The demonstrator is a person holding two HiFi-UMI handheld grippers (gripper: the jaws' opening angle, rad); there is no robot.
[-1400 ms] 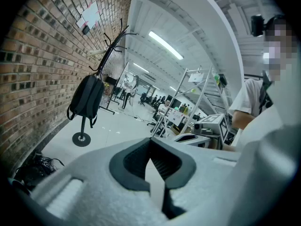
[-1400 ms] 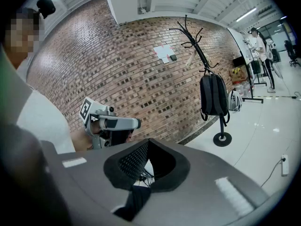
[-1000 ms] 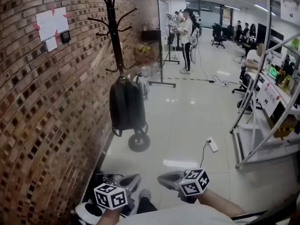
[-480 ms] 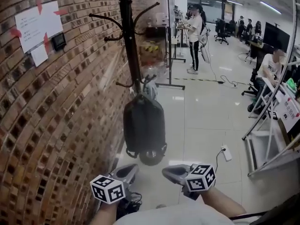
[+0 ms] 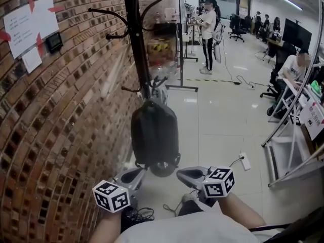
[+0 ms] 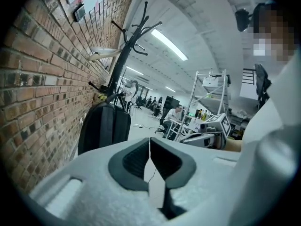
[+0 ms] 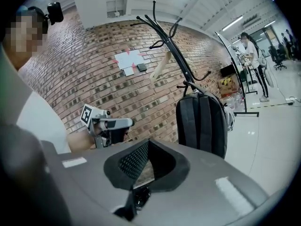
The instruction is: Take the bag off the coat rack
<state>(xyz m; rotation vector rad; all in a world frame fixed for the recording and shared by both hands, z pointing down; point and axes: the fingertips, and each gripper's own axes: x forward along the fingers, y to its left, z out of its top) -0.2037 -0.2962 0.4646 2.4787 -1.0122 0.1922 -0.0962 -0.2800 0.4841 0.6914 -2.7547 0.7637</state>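
A black backpack (image 5: 154, 133) hangs by its top loop from a low hook of the dark coat rack (image 5: 135, 39), which stands against the brick wall. Both grippers are held low in front of it and touch nothing. My left gripper (image 5: 137, 173) is just below the bag's left bottom corner, shut and empty. My right gripper (image 5: 181, 174) is below its right corner, also shut and empty. In the left gripper view the backpack (image 6: 104, 128) hangs ahead to the left of the shut left gripper (image 6: 150, 142). In the right gripper view the backpack (image 7: 201, 124) hangs ahead on the right.
The brick wall (image 5: 61, 135) runs close along the left, with papers (image 5: 28, 22) taped on it. The rack's round base (image 5: 163, 169) sits under the bag. A power strip (image 5: 245, 161) lies on the floor, and a metal shelf frame (image 5: 288, 110) stands at the right. People stand and sit farther back.
I have come closer to the coat rack, so the bag now hangs just beyond both grippers. Both grippers stayed shut and empty.
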